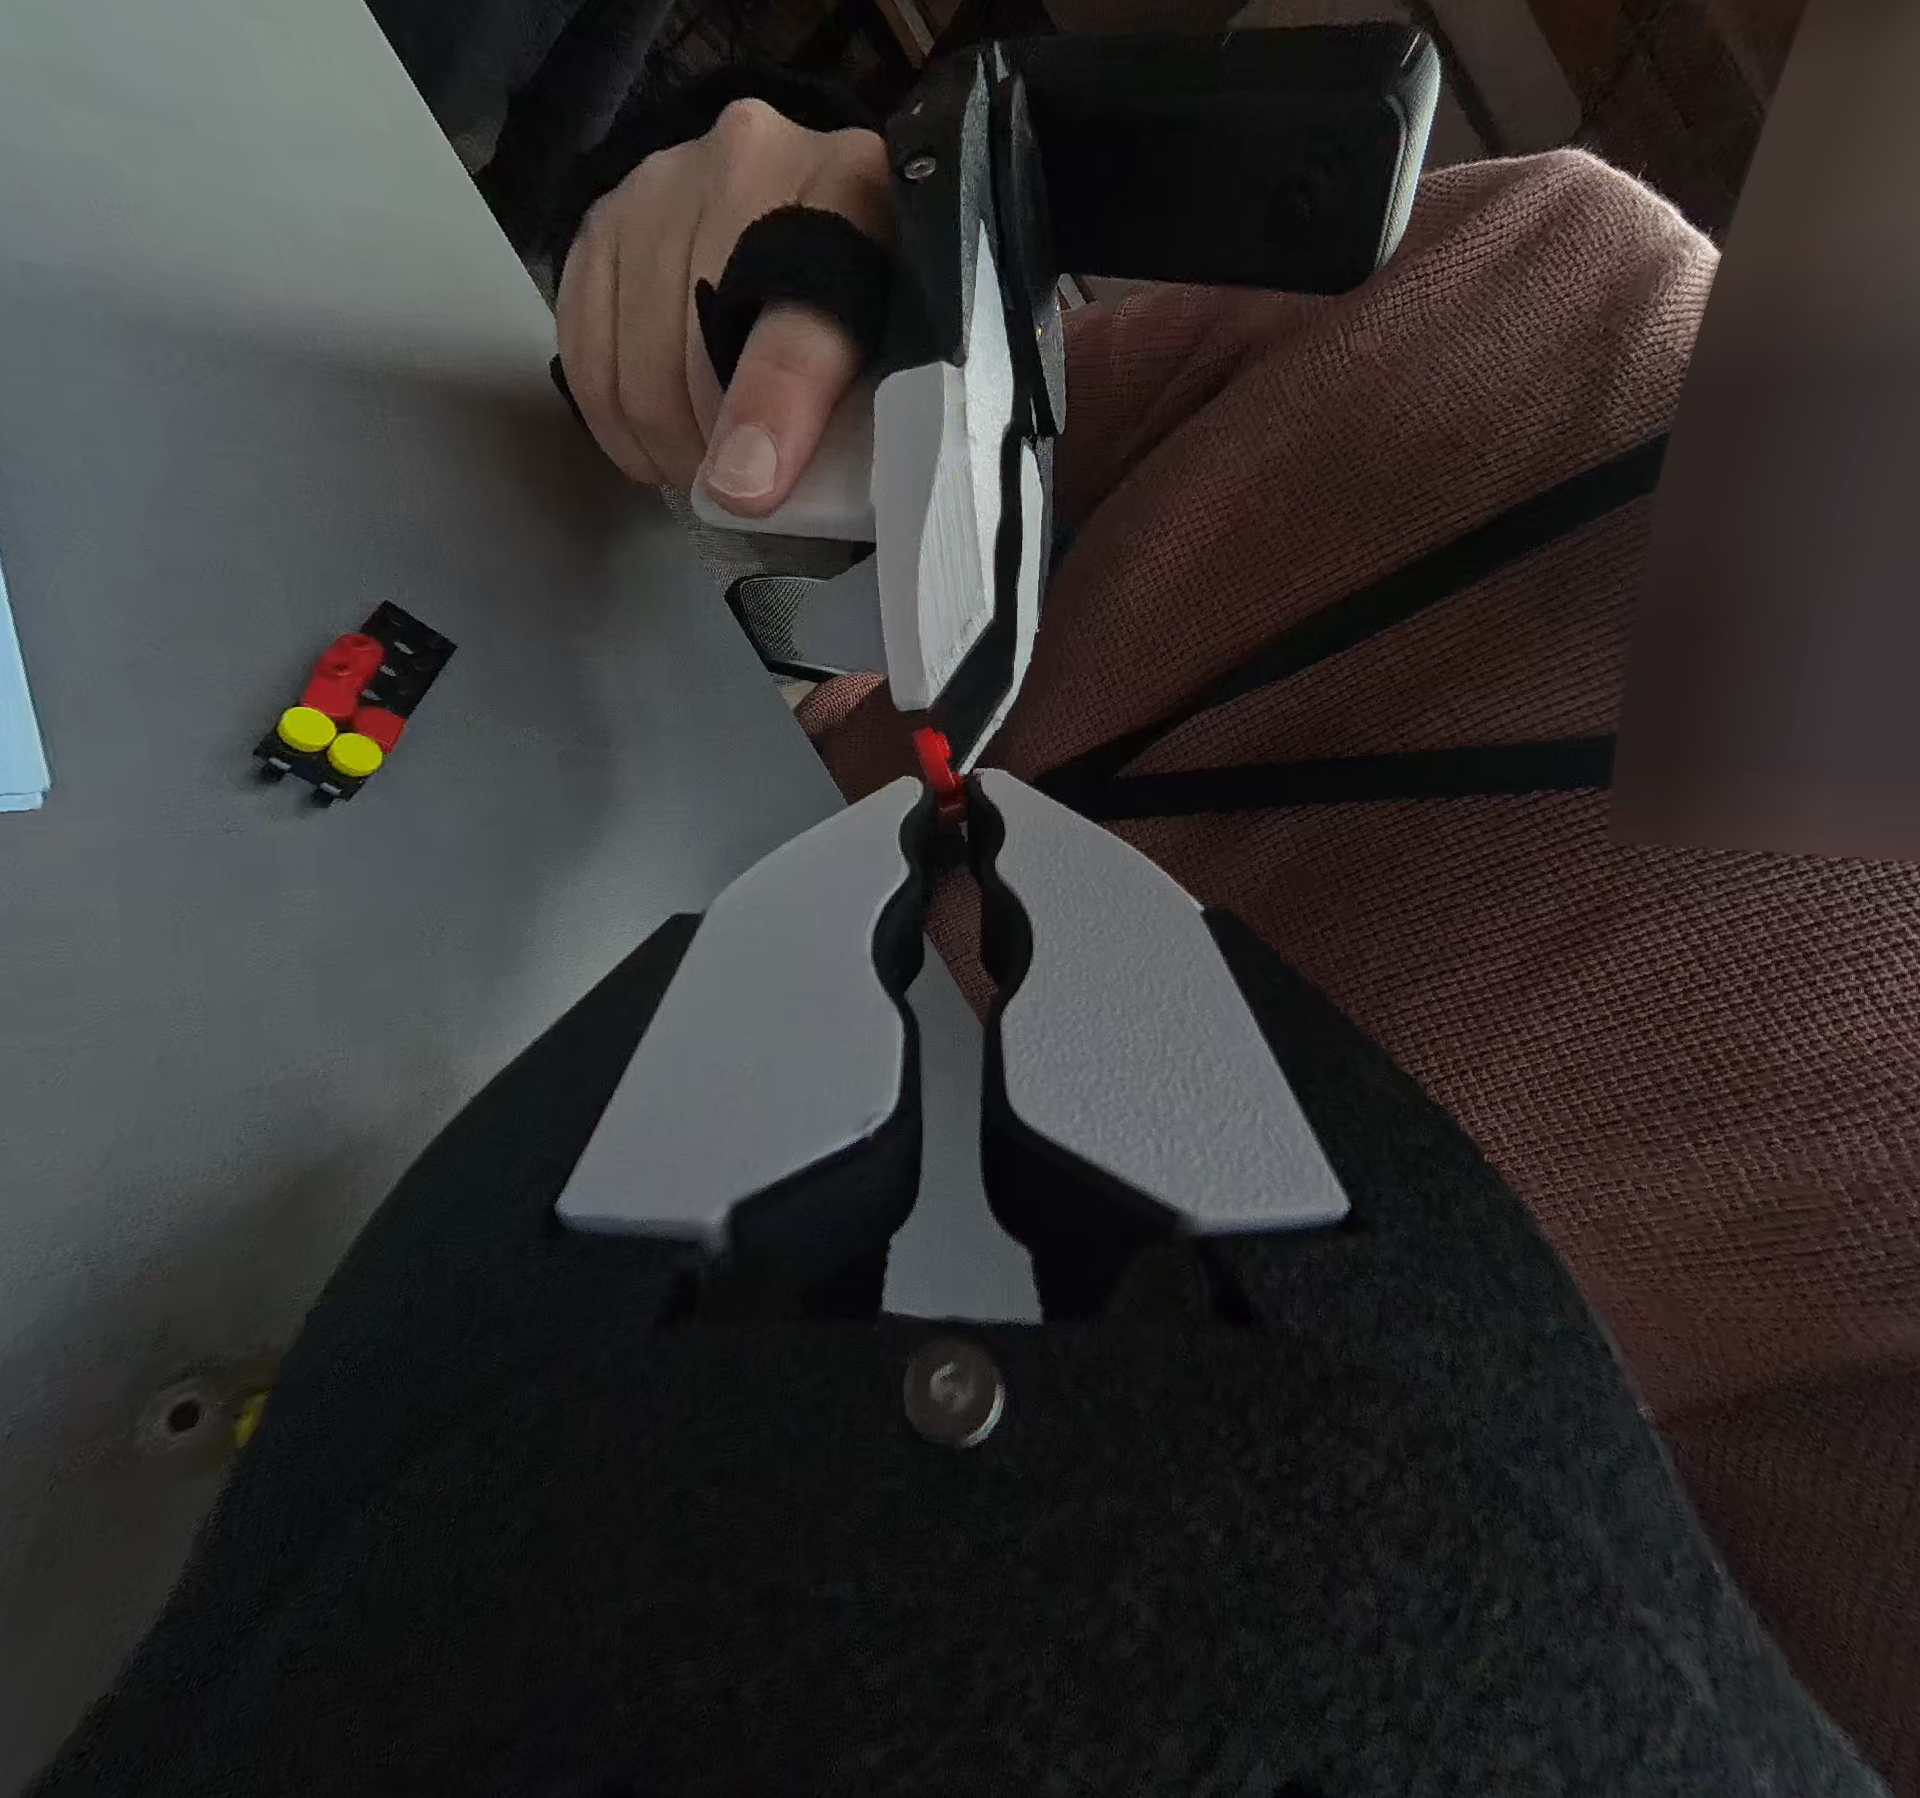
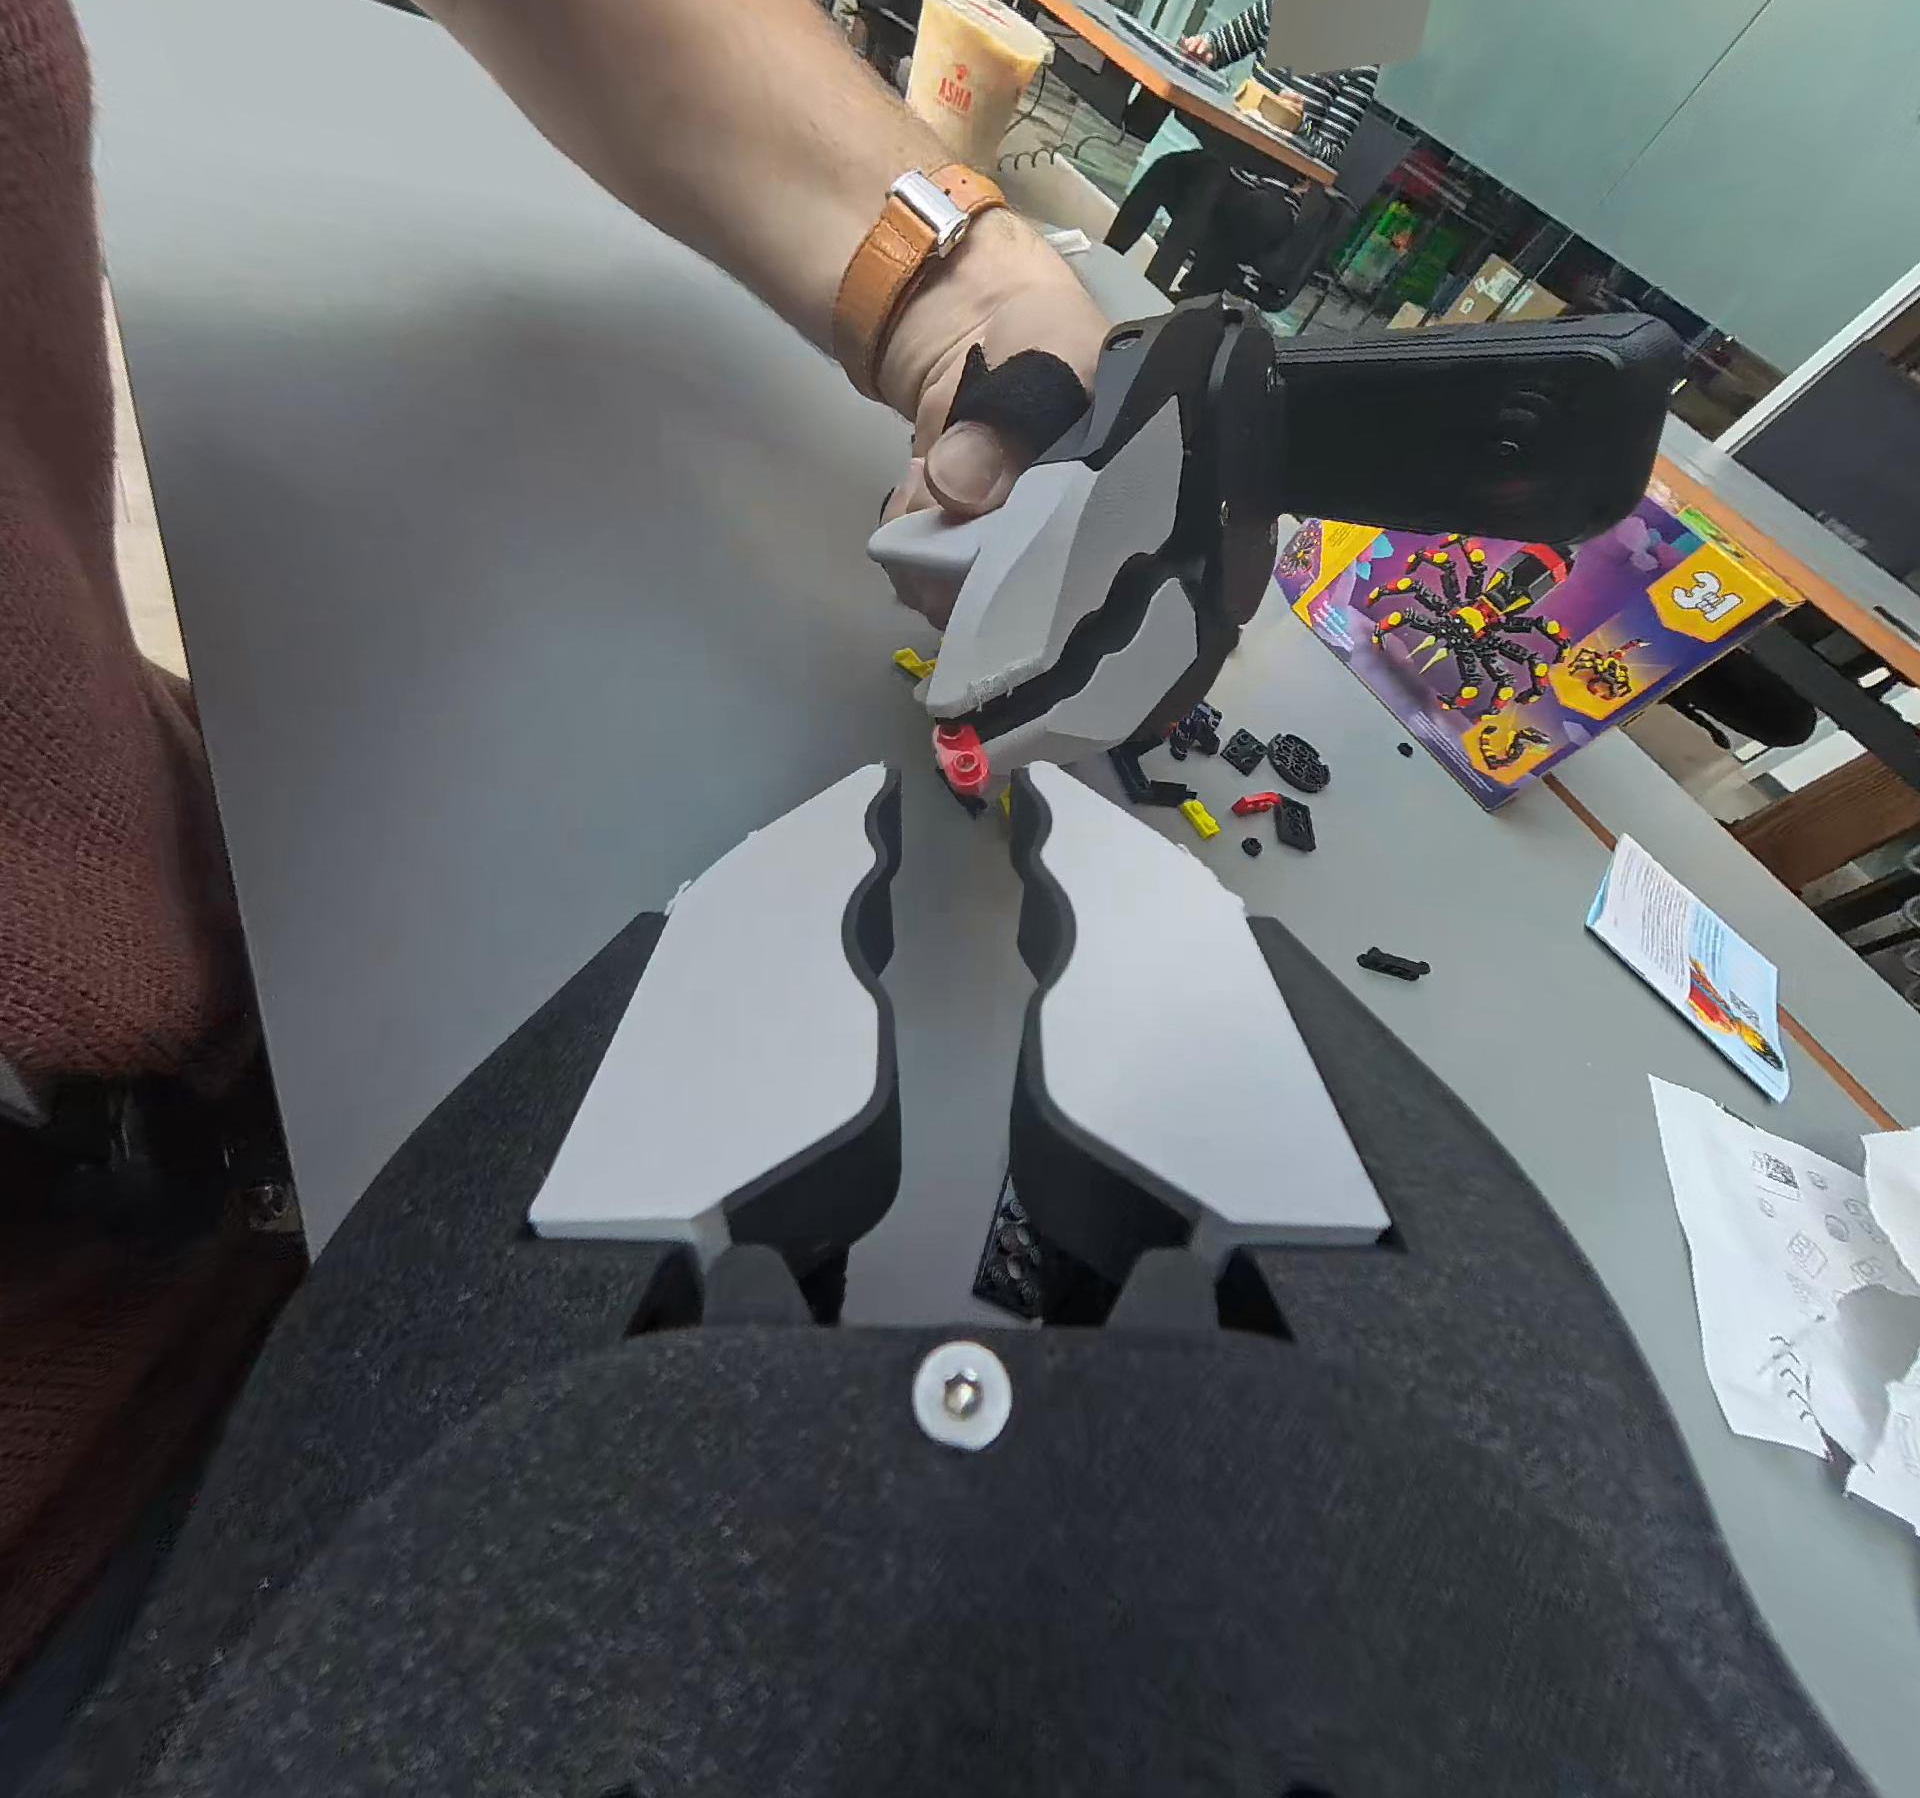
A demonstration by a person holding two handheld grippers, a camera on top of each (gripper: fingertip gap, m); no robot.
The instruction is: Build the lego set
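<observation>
My left gripper is shut on a small red lego piece and holds it in the air off the table's edge. In the right wrist view the left gripper comes down from above with the red studded piece in its tips. My right gripper is open, its fingertips on either side just below the piece; a small black part shows between them. In the left wrist view the right gripper meets the piece from above. A partly built model of black, red and yellow pieces lies on the grey table.
Loose black, red and yellow pieces lie on the table beyond the grippers. The purple set box, an instruction booklet and a torn paper bag are at the right. A drink cup stands far back. A person's maroon sweater is close. The tips of both grippers are at nearly the same place.
</observation>
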